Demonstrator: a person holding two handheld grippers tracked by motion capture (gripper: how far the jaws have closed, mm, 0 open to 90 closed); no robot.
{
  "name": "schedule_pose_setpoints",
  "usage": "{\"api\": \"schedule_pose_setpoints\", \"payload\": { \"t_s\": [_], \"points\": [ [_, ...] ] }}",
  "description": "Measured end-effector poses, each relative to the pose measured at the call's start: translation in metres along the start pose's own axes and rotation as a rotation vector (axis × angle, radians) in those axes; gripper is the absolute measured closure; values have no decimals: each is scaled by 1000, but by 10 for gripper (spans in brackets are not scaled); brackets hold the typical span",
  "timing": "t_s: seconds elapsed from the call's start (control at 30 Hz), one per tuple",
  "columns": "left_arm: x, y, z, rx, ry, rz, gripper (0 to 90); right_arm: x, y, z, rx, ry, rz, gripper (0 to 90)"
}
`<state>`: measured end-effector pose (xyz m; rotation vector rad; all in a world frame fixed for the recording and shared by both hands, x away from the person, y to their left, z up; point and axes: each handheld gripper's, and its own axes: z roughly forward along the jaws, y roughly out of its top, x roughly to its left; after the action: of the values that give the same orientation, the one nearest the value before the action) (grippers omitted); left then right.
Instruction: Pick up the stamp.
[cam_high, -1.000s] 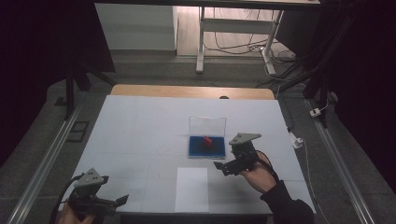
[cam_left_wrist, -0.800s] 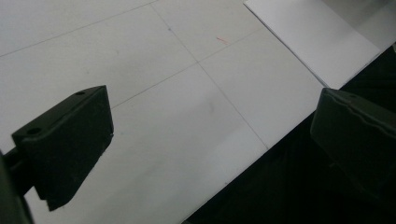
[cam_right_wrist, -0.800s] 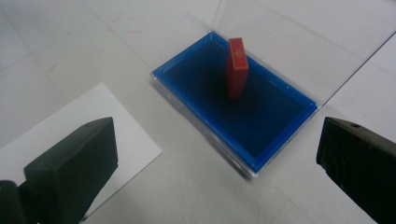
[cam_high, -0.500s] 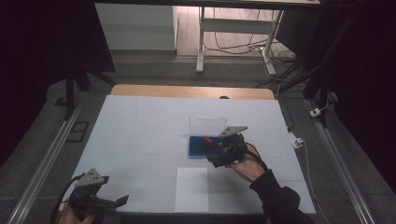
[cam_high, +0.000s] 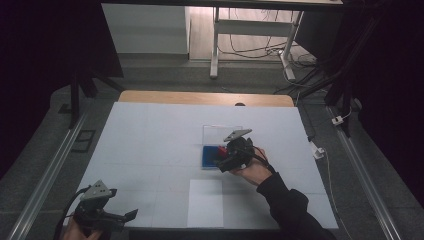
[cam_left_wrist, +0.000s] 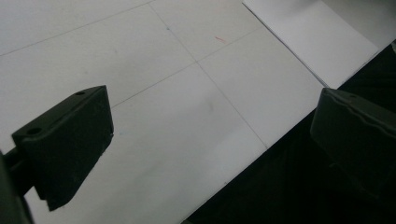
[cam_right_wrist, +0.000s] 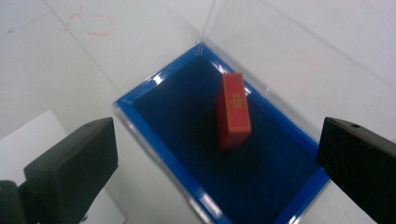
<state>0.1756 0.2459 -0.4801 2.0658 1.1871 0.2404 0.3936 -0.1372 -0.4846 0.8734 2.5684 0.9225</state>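
Tray (cam_right_wrist: 154, 100) first, since the right gripper's camera looks straight down into it: a shallow clear case with a blue rim and a dark blue floor, sitting on the white table (cam_high: 150, 135) right of centre, in the middle of its depth. From the high view you can see its clear lid (cam_high: 220, 134) standing up at the far side. Nearer the person, just beside the tray's near-left corner, lies a white sheet (cam_high: 206, 202), flat on the table close to the near edge. Right gripper (cam_high: 231, 156) hangs over the tray, jaws spread wide and gripping nothing, one on each side of the picture in its own view. Left gripper (cam_high: 102, 212) sits low at the near-left corner of the table, well apart from the tray, jaws also parted and holding nothing, one over the white surface and one past the table's edge. Smallest of all, a red block (cam_right_wrist: 233, 112) with gold markings stands on its end inside the tray, leaning a little, between the right gripper's two jaws but touched by neither.
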Motion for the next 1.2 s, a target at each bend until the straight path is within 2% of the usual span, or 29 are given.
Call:
{"api": "schedule_pose_setpoints", "payload": {
  "t_s": [0.07, 0.1, 0.13, 0.17, 0.23, 0.3, 0.43, 0.47, 0.5, 0.57, 0.7, 0.73, 0.77, 0.93, 1.0, 1.2],
  "points": [
    [0, 0, 0, -1, -1, 0, 0, -1, 3, 4, 3, -12, -4, 8],
    [0, 0, 0, -1, -2, -1, 0, -1, 4, 7, -1, -20, -6, 69],
    [0, 0, 0, -1, -2, -1, 0, -1, 4, 7, -1, -20, -6, 69],
    [0, 0, 0, -1, -2, 0, 0, -2, 5, 8, -5, -25, -9, 153],
    [0, 0, 0, 1, -2, 2, 0, -5, 6, 8, -2, -20, -7, 246],
    [0, 0, 0, 2, -1, 3, 0, -8, 7, 7, 4, -10, -12, 340],
    [0, 0, 0, 3, -1, 4, 0, -15, 7, 7, -14, 48, 33, 523],
    [0, 0, 0, 3, -1, 4, 0, -15, 7, 7, -14, 48, 33, 523],
    [0, 0, 0, 3, -1, 5, 0, -19, 7, 8, -21, 61, 31, 597],
    [0, 0, 0, 6, 1, 6, 0, -20, 7, 8, -25, 74, 37, 657],
    [-1, 0, 0, 6, 1, 7, 0, -21, 7, 9, -6, 85, 25, 709],
    [0, 0, 0, 6, 0, 6, 0, -20, 6, 10, -4, 91, 16, 768],
    [0, 0, 0, 6, 0, 6, 0, -20, 6, 11, -1, 89, 7, 785],
    [-1, 0, 0, 6, 0, 8, 0, -18, 7, 10, -2, 68, -28, 800],
    [-1, 0, 0, 5, -1, 10, 0, -19, 6, 9, -9, 69, -44, 801],
    [0, 0, 0, 2, -3, 8, 1, -17, 10, 2, -21, 89, -48, 802]
  ]
}}
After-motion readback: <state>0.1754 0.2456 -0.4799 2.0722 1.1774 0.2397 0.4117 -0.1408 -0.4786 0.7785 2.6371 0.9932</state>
